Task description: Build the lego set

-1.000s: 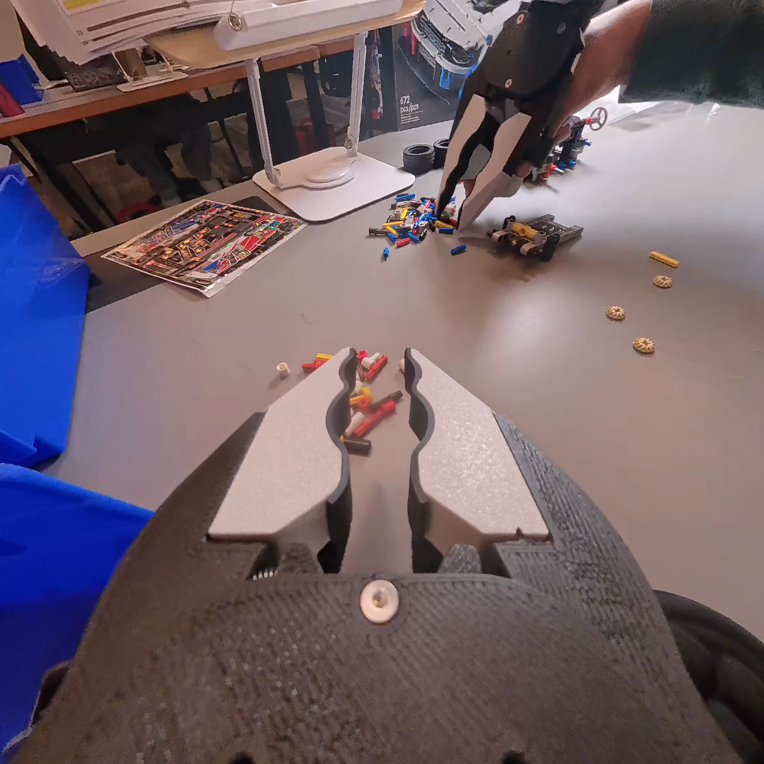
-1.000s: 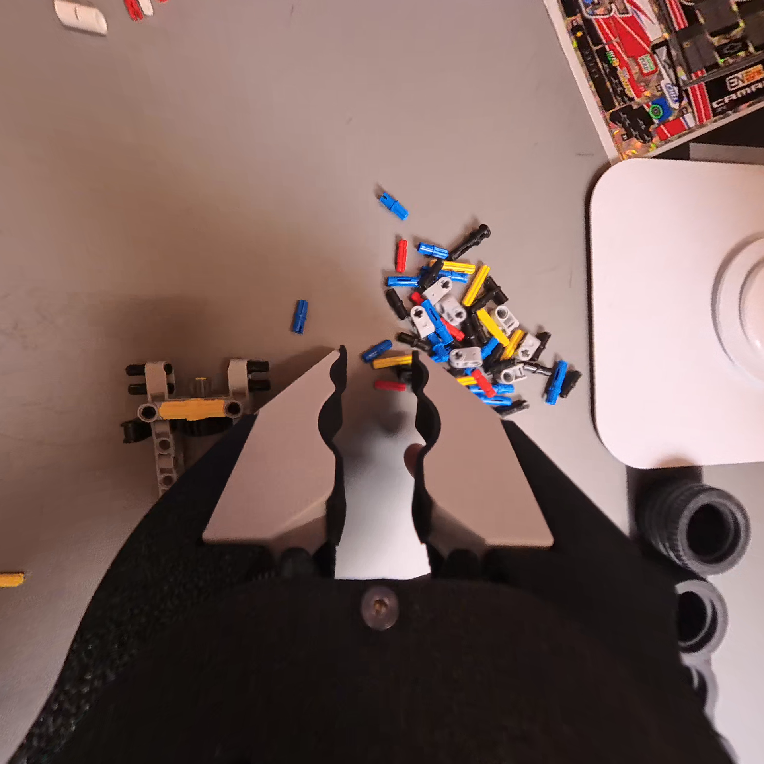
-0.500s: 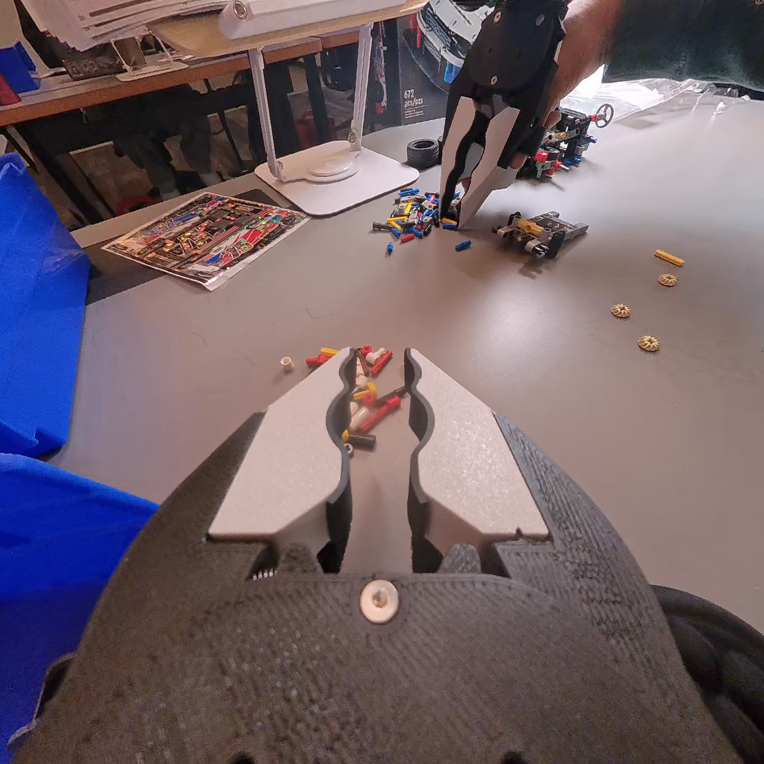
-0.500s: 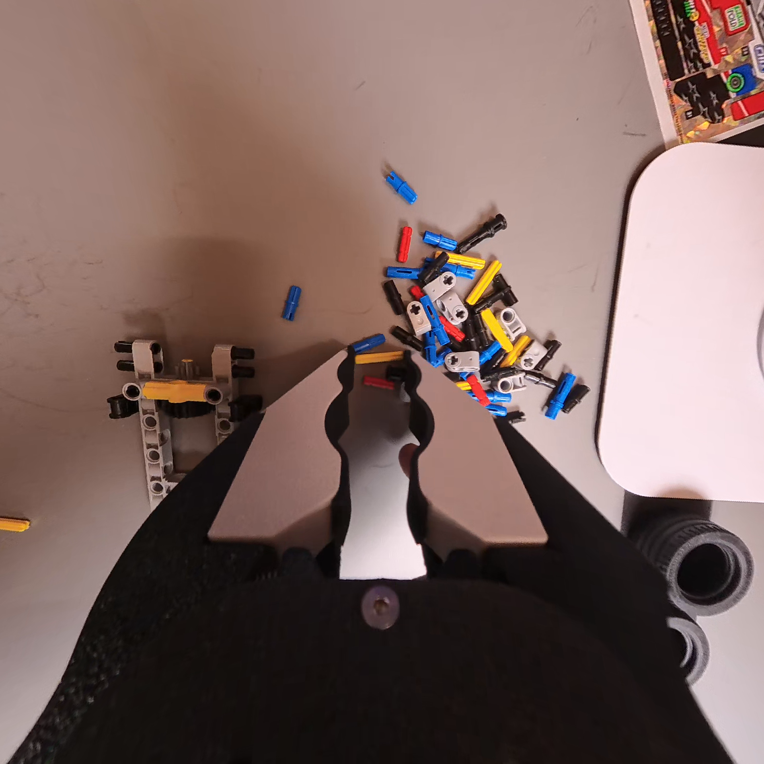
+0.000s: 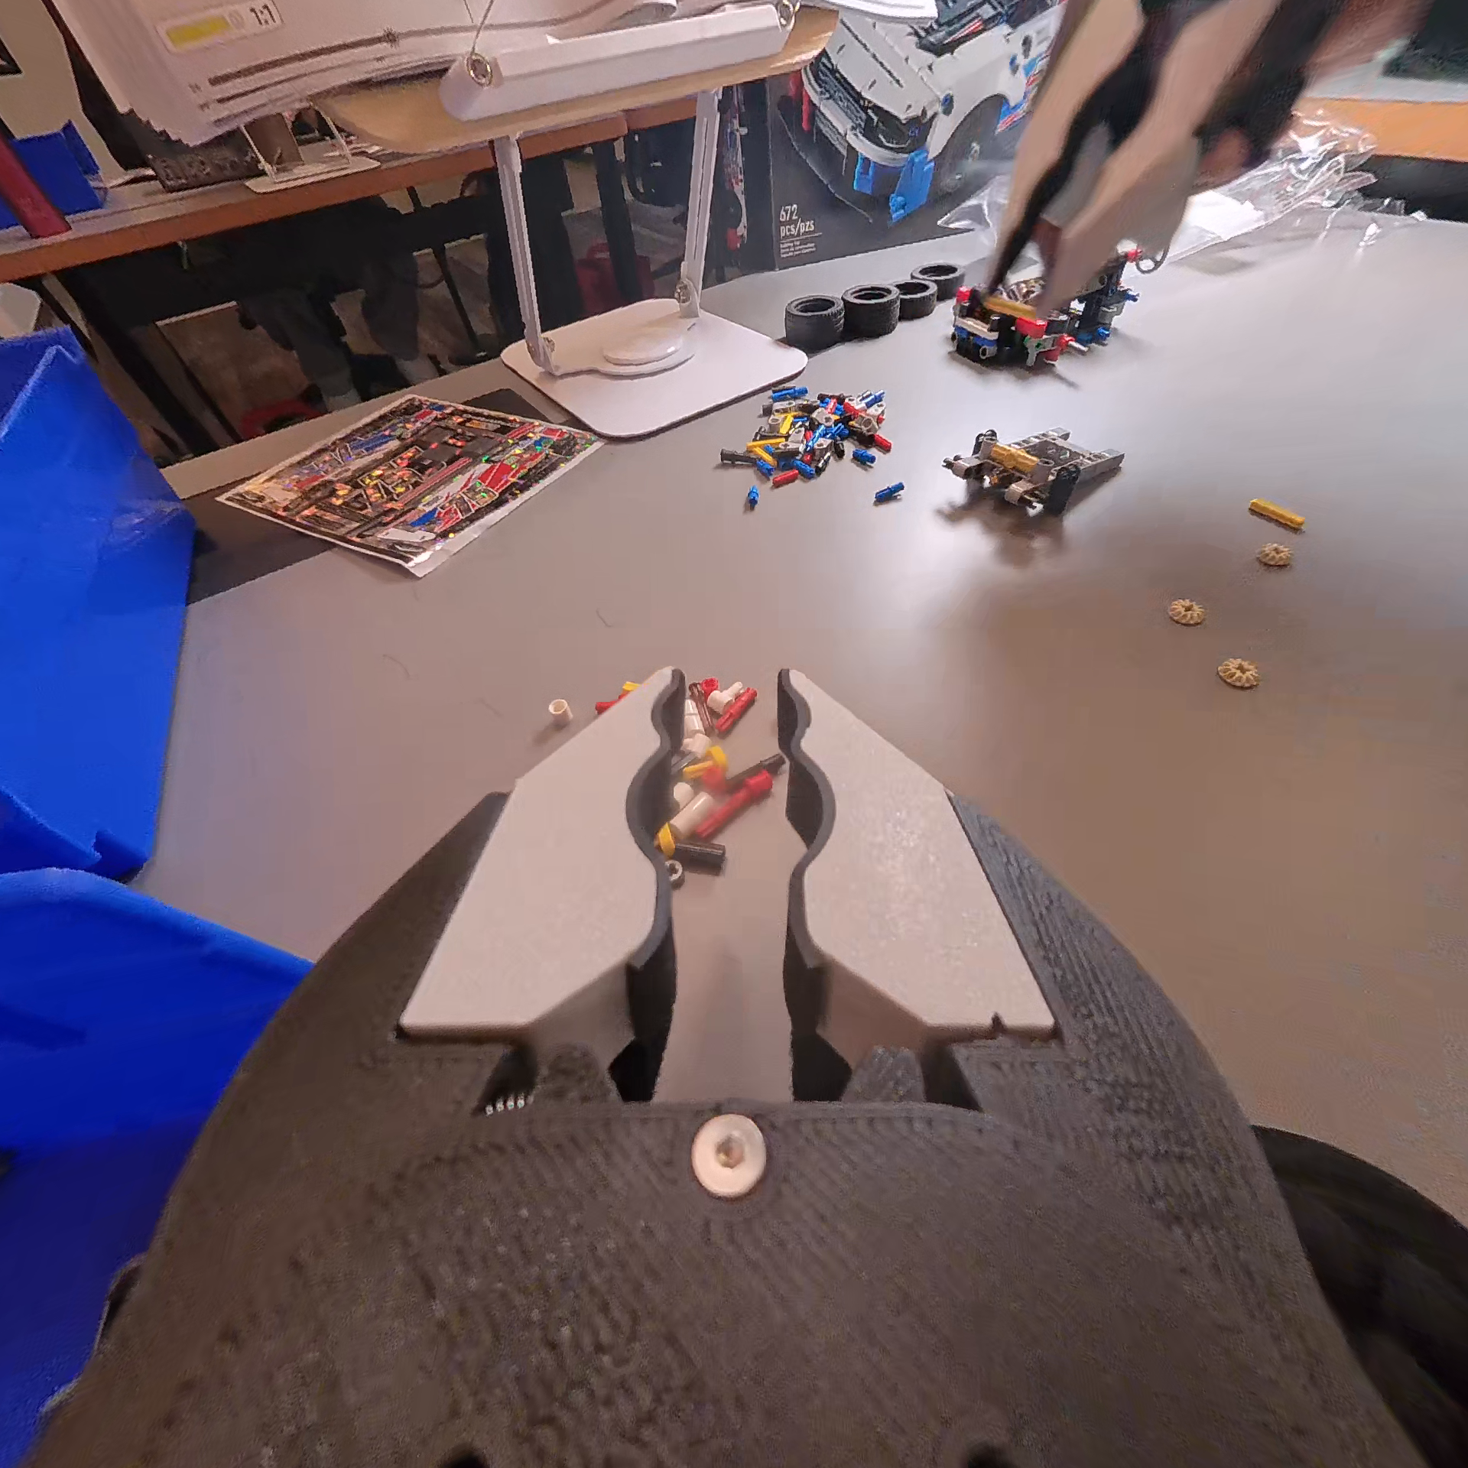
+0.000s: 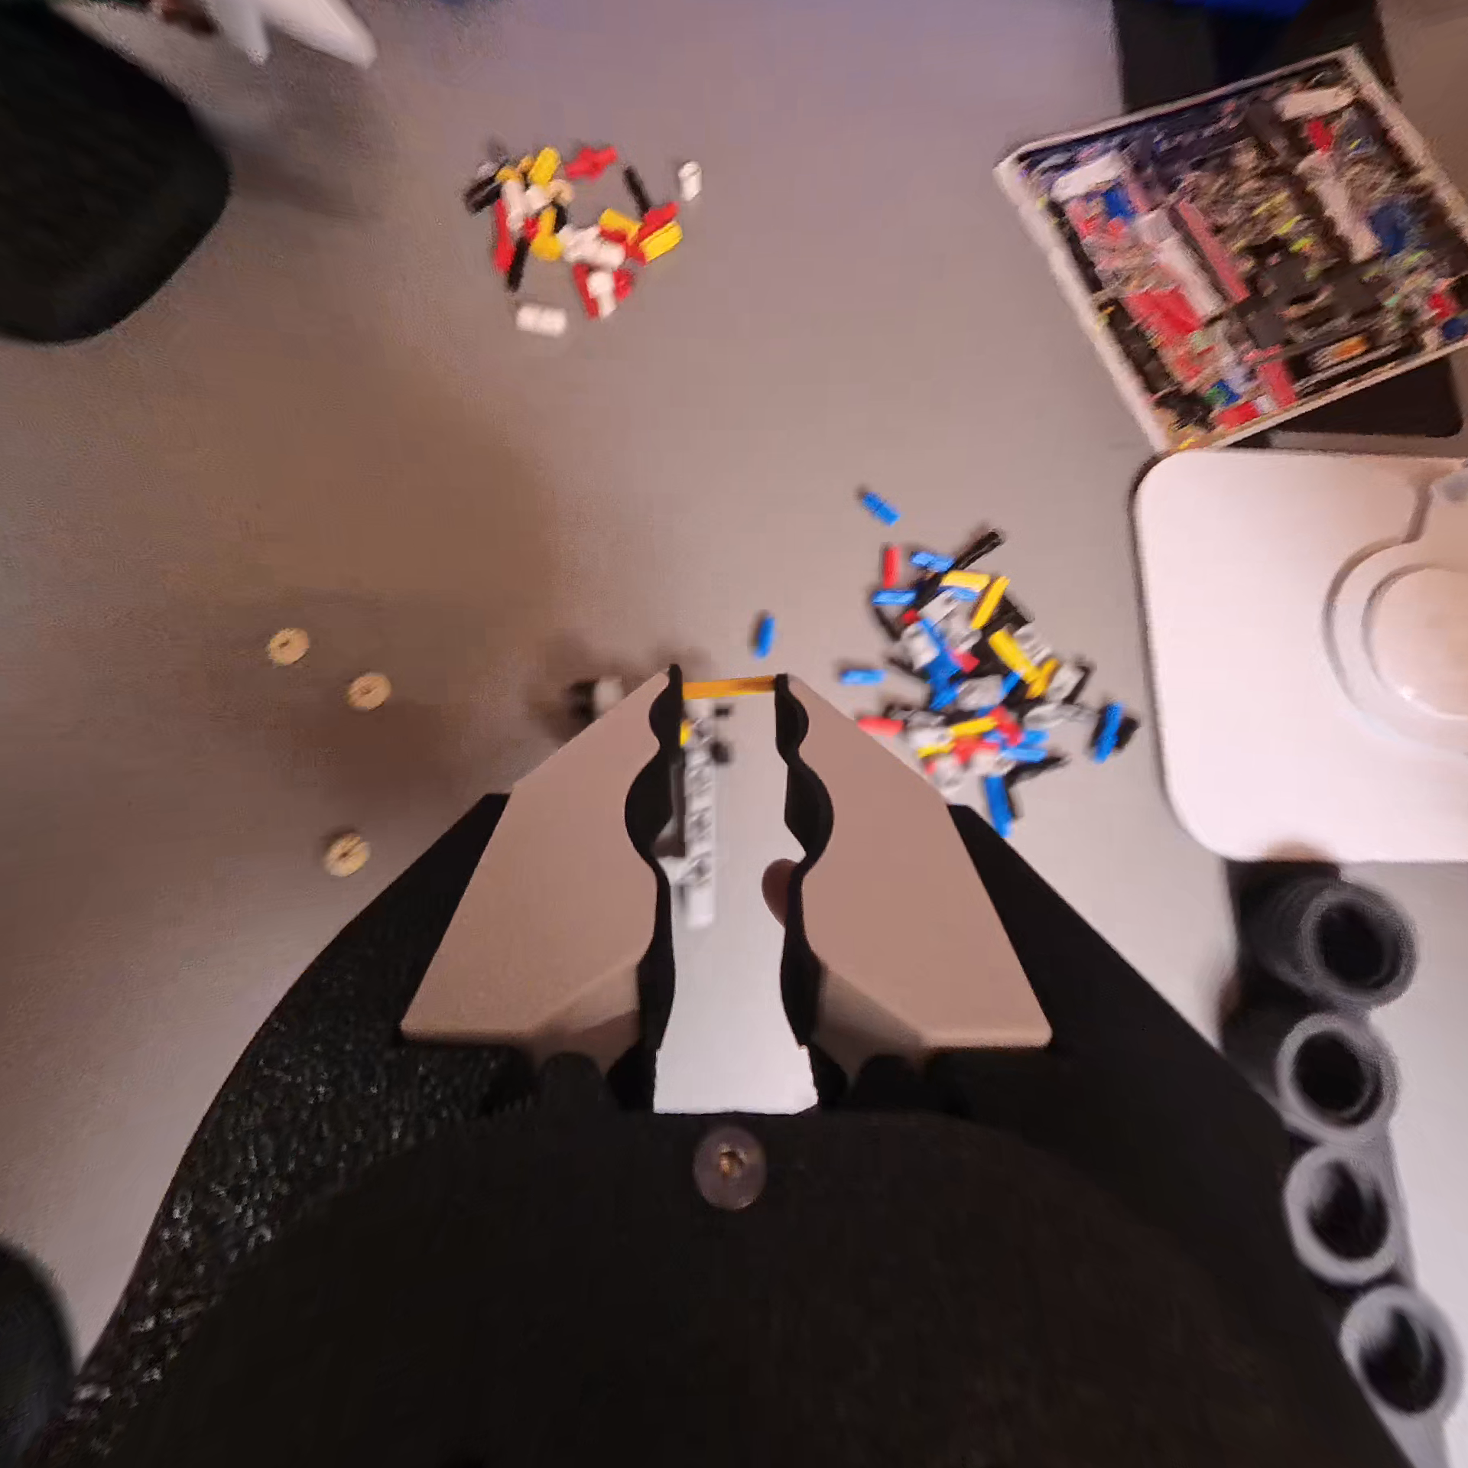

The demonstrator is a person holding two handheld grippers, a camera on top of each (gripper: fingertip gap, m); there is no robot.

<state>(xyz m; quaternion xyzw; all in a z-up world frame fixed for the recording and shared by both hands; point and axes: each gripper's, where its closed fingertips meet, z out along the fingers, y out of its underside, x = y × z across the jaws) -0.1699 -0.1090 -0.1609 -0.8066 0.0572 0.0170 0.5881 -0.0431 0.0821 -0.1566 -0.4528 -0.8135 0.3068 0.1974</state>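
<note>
The grey table [image 5: 1033, 794] carries a white lamp base [image 5: 659, 369] near its far edge, with the sticker sheet [image 5: 413, 480] beside it toward the left edge. Four black tyres [image 5: 870, 310] line up at the far edge next to the larger lego assembly [image 5: 1033, 326]; a smaller grey frame [image 5: 1033, 469] sits nearer. The left gripper [image 5: 731, 683] hangs narrowly parted, empty, above the red, white and yellow pins [image 5: 707, 786]. The right gripper [image 6: 727, 683] pinches a yellow axle [image 6: 727, 687] crosswise between its tips, raised above the table beside the blue, yellow and black pins [image 6: 969, 675].
</note>
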